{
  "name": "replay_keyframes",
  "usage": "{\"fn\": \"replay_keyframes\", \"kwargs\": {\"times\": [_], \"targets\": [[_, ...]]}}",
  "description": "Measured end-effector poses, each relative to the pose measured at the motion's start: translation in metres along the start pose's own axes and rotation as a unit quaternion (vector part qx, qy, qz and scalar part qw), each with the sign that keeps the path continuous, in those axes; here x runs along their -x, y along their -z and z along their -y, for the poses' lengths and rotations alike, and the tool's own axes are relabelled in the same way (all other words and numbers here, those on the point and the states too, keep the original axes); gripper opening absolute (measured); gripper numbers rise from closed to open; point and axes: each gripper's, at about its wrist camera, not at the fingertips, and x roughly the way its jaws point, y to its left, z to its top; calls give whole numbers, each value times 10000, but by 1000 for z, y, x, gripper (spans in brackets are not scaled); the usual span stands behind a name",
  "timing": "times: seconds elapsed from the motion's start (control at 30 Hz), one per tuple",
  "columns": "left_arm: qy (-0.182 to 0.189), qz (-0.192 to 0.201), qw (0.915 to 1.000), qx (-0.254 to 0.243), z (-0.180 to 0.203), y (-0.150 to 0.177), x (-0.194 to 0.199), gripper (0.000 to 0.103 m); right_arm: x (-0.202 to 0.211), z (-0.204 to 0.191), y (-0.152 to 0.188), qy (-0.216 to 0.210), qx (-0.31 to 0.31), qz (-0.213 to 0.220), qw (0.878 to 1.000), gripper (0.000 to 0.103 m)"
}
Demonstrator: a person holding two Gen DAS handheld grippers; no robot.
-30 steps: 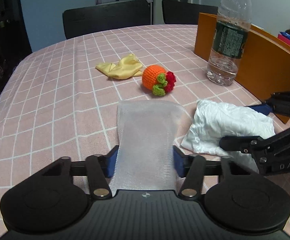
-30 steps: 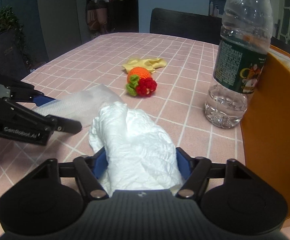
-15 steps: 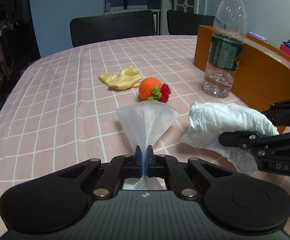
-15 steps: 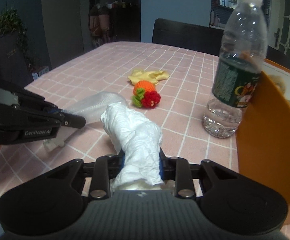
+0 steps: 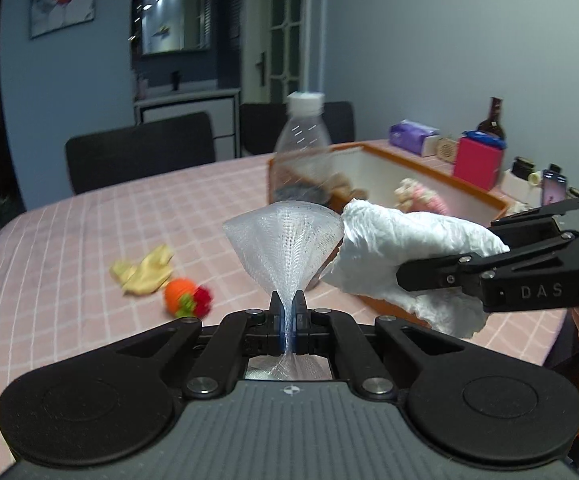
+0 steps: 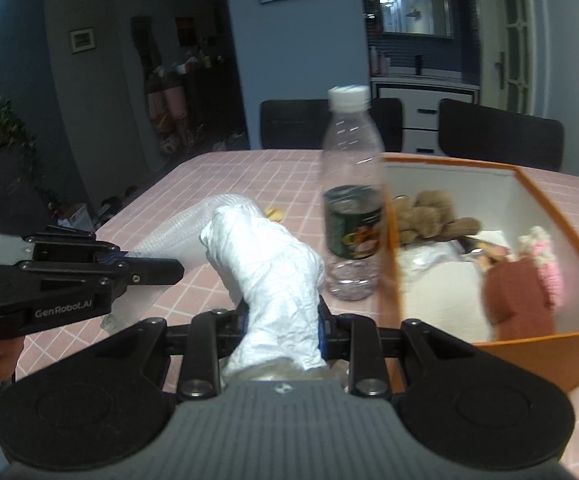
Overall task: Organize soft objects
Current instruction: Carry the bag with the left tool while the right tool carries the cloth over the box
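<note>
The left hand-held gripper pinches a fanned, translucent white mesh sheet above the checked desk, while the right hand-held gripper squeezes a crinkled white wad, perhaps plastic.

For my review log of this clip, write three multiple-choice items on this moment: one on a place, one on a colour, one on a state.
1. Where is the brown plush toy?
A. in the orange box
B. on the tablecloth
C. on a chair

2. What colour is the clear plastic bottle's cap?
A. blue
B. white
C. red

3. What does the left gripper hold?
A. nothing
B. the yellow cloth
C. the translucent mesh sleeve

Answers: 1 A, it lies inside the box walls; 2 B, the cap is white; 3 C, the fingers pinch the mesh.
</note>
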Motion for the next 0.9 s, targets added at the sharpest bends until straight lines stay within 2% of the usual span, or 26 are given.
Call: {"fn": "replay_keyframes", "kwargs": {"times": [0.2,0.33,0.47,0.63,0.9], "targets": [[284,344,9979,-480,41,-32,-7,3,43,39,-15,448,-120,123,9988,27],[441,498,9958,-630,64,-53,-18,3,68,74,-35,820,-86,182,9964,27],[441,540,9945,-783,84,-76,-36,3,80,116,-60,1201,-183,83,9926,27],[508,150,9933,-1024,110,-95,-80,3,60,158,-77,1347,-466,-273,9894,28],[-276,-692,9891,-1270,122,-105,-163,3,-22,193,-94,1351,-816,-534,9860,28]]}}
